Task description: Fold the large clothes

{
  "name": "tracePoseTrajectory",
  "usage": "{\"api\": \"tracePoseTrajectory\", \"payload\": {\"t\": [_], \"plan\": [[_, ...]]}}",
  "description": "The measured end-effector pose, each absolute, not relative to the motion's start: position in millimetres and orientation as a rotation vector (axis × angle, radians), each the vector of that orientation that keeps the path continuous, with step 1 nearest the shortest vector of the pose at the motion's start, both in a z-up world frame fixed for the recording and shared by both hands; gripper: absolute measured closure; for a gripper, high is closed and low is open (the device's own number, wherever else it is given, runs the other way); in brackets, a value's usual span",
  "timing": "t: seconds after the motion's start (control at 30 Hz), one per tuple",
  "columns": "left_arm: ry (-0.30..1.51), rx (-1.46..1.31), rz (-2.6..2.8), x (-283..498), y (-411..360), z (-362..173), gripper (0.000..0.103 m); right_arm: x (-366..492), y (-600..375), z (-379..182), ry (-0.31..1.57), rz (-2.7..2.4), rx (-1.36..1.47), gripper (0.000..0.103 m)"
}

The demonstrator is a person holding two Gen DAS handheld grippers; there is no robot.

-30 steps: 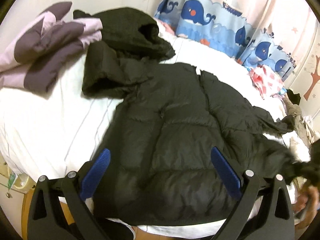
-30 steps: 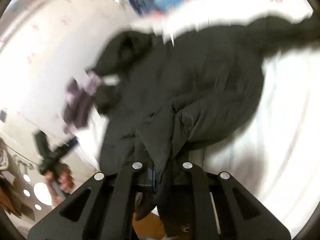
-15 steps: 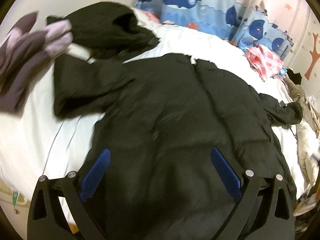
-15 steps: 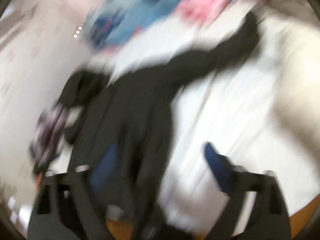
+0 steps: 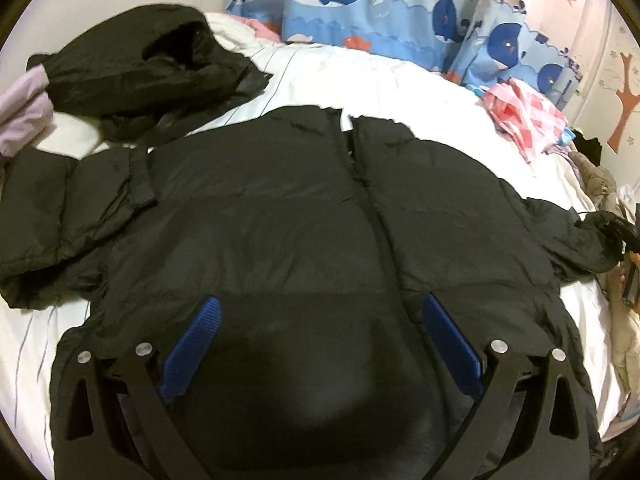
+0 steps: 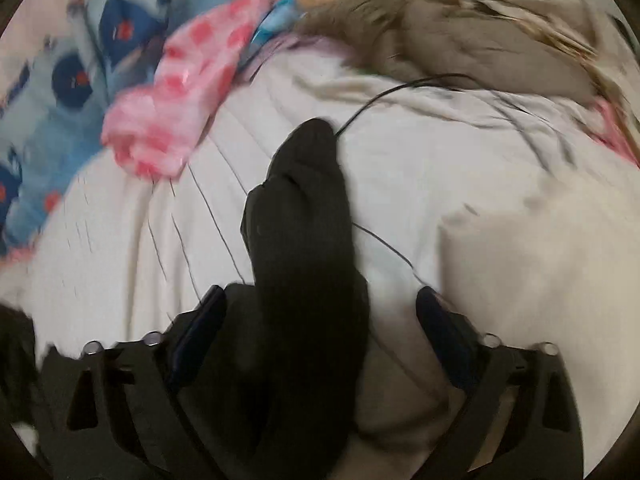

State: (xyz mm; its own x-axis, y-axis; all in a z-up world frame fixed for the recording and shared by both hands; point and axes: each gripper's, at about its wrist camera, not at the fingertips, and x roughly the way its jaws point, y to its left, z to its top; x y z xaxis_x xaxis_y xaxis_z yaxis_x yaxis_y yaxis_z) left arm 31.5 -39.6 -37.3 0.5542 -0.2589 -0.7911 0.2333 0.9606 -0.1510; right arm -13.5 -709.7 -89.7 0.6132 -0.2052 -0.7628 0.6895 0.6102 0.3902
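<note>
A black puffer jacket [image 5: 280,220] lies front up, zip closed, spread across the white bed [image 5: 380,80]. Its one sleeve [image 5: 52,208] is bunched at the left, and the other sleeve's cuff [image 5: 600,232] reaches the right edge. My left gripper [image 5: 320,304] hovers open over the jacket's lower front, with nothing between its blue pads [image 5: 196,344]. In the right wrist view that right sleeve [image 6: 304,220] runs away from me between the jaws of my right gripper [image 6: 320,300]. These jaws are closing, but the pads stand apart from the sleeve.
A second black hooded jacket [image 5: 152,68] and a lilac garment [image 5: 20,120] lie at the back left. A pink checked cloth [image 6: 180,100], a beige garment [image 6: 460,40] and a thin black cable [image 6: 400,88] lie beyond the sleeve. A whale-print curtain [image 5: 360,12] hangs behind the bed.
My right gripper let go of the bunched black fabric, opened and swung over to the right sleeve. My left gripper moved forward and lower over the jacket's front.
</note>
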Motion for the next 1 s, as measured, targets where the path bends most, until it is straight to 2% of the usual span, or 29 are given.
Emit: {"api": "tracePoseTrajectory", "payload": {"t": [0.03, 0.07, 0.2, 0.3, 0.33, 0.37, 0.4, 0.43, 0.53, 0.6, 0.63, 0.73, 0.8, 0.83, 0.87, 0.93, 1.0], "plan": [[0.952, -0.054, -0.282, 35.9, -35.3, -42.5, 0.007, -14.7, -703.9, -99.9, 0.688, -0.527, 0.796, 0.089], [0.963, -0.08, -0.276, 39.1, -31.0, -45.9, 0.007, -28.5, -700.3, -87.9, 0.604, -0.493, 0.806, 0.095], [0.982, -0.165, -0.268, 43.8, -20.5, -51.2, 0.007, -120.5, -673.0, -20.5, 0.158, -0.343, 0.803, 0.098], [0.963, -0.149, -0.278, 40.2, -24.4, -48.0, 0.007, -181.9, -640.8, -28.9, 0.107, -0.376, 0.792, 0.098], [0.965, -0.14, -0.288, 38.6, -27.5, -47.5, 0.007, -195.2, -636.0, -45.8, 0.161, -0.406, 0.806, 0.096], [0.967, -0.139, -0.294, 38.7, -29.9, -48.0, 0.007, -199.6, -639.7, -59.1, 0.223, -0.411, 0.828, 0.088], [0.97, -0.141, -0.303, 37.7, -31.7, -48.5, 0.007, -204.0, -649.3, -86.0, 0.32, -0.398, 0.904, 0.077], [0.973, -0.138, -0.317, 36.0, -34.3, -49.8, 0.007, -211.7, -659.1, -106.9, 0.346, -0.376, 0.999, 0.057], [0.977, -0.11, -0.325, 34.2, -38.2, -53.5, 0.007, -239.8, -665.7, -112.9, 0.243, -0.246, 1.115, 0.058], [0.983, -0.12, -0.327, 34.5, -35.9, -55.7, 0.007, -245.9, -669.1, -107.4, 0.215, -0.241, 1.139, 0.05], [0.987, -0.131, -0.328, 35.0, -33.9, -56.5, 0.007, -244.8, -671.8, -105.6, 0.23, -0.258, 1.14, 0.048], [0.99, -0.146, -0.333, 35.8, -31.6, -56.1, 0.007, -231.6, -676.4, -100.1, 0.344, -0.346, 1.122, 0.049], [0.988, -0.148, -0.336, 35.4, -31.3, -55.0, 0.007, -223.5, -672.8, -93.8, 0.381, -0.429, 1.078, 0.062], [0.987, -0.148, -0.338, 34.7, -31.1, -54.2, 0.007, -221.2, -676.3, -97.4, 0.377, -0.439, 1.088, 0.088], [0.987, -0.148, -0.339, 33.8, -31.1, -53.1, 0.007, -220.2, -681.9, -106.9, 0.359, -0.473, 1.16, 0.1], [0.98, -0.146, -0.332, 32.7, -29.1, -48.6, 0.007, -220.2, -680.4, -98.1, 0.303, -0.481, 1.149, 0.1], [0.941, -0.135, -0.318, 30.1, -24.7, -37.0, 0.007, -212.7, -665.5, -63.7, 0.215, -0.457, 1.045, 0.1]]}}
